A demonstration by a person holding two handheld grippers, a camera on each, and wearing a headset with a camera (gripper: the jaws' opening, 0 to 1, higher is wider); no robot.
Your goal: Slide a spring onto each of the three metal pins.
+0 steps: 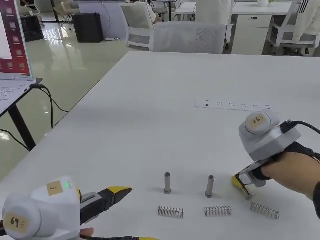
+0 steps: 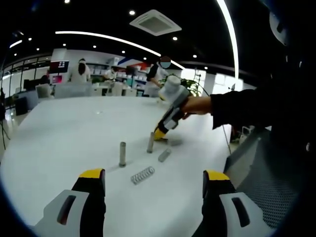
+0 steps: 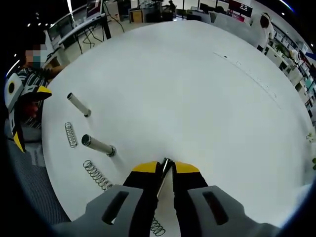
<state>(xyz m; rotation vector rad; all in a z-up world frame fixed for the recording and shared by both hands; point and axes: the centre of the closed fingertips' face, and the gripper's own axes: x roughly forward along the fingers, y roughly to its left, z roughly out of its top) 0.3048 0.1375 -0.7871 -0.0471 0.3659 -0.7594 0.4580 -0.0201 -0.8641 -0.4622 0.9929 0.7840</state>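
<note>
The left gripper (image 2: 154, 177) sits farthest left of the middle pin (image 1: 210, 186), low at the near edge of the white surface (image 1: 150, 125). Its yellow-tipped jaws stand wide apart with nothing between them, and they point toward that pin. The left pin (image 1: 167, 183) stands upright on its base, to the left of the middle pin and apart from it. The left spring (image 1: 171, 212) lies flat on its side, nearer the person and to the left of the middle pin.

The middle pin is itself upright and bare, with no spring on it. The middle spring (image 1: 218, 211) lies flat just in front of it, on the person's side.

The right gripper (image 3: 166, 167) is just to the right of the middle pin, angled down with its tip at the surface. Its jaws are drawn close together on a third pin (image 3: 166, 162), a slim grey metal piece of which little more than an end shows. The right spring (image 1: 265, 210) lies flat, right of the middle pin and nearer the person, below the hand (image 1: 295, 172) that holds the right gripper.

Far behind the middle pin and a little to its right, a white power strip (image 1: 232, 105) lies on the surface.
</note>
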